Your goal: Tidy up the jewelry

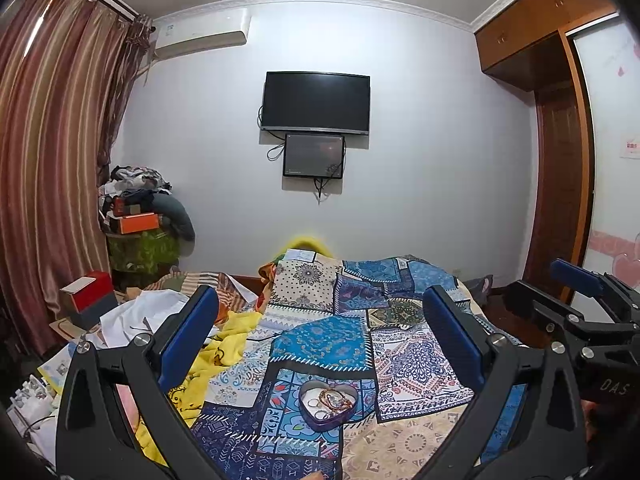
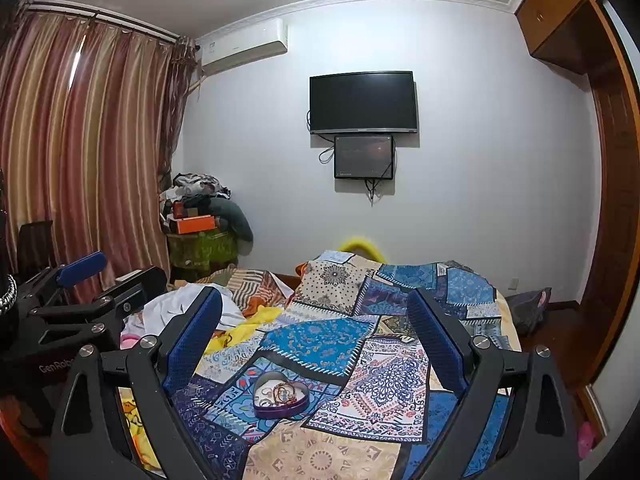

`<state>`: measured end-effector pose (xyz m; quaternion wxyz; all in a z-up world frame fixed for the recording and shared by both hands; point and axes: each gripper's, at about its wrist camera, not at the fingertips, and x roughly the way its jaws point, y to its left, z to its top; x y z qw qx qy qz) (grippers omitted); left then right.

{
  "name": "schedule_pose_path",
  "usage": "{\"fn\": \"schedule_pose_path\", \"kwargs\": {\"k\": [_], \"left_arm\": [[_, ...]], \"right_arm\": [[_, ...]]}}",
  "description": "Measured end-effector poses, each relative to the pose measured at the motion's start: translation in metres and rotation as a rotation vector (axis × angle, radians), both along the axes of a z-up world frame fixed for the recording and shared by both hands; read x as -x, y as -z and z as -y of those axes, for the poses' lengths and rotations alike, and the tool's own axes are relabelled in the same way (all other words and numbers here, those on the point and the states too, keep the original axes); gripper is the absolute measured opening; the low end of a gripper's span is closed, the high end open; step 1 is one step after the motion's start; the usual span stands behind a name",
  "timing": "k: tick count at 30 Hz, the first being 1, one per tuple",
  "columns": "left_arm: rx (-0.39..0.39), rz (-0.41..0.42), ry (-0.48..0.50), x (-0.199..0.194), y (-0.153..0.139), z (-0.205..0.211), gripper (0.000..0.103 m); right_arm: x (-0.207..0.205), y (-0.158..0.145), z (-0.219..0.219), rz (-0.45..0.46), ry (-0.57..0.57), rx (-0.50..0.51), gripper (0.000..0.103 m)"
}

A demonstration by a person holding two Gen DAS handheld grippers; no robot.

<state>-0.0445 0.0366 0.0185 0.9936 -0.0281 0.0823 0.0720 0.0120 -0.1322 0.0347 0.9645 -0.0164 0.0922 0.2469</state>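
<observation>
A purple heart-shaped tin (image 1: 327, 403) lies open on the patchwork bedspread (image 1: 320, 340), holding rings and tangled bracelets. It also shows in the right wrist view (image 2: 281, 399). My left gripper (image 1: 320, 312) is open and empty, held above the bed with the tin below and between its fingers. My right gripper (image 2: 316, 312) is open and empty too, also above the bed behind the tin. The right gripper shows at the right edge of the left wrist view (image 1: 580, 312); the left one shows at the left of the right wrist view (image 2: 80, 308).
Yellow cloth (image 1: 224, 360) and white clothes (image 1: 144, 316) lie on the bed's left side. A red and grey box (image 1: 88, 296) sits further left. A pile of clothes and boxes (image 1: 140, 208) stands by the curtain. A wooden wardrobe (image 1: 560, 160) is on the right.
</observation>
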Motion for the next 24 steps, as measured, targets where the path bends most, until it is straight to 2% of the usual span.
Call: {"fn": "schedule_pose_path", "kwargs": {"k": [24], "left_arm": [[0.009,-0.015,-0.002,-0.0054,0.0066,-0.0055,0.102]], "right_arm": [[-0.0044,0.0023,-0.0006,-0.013,0.013,0.0,0.092]]}}
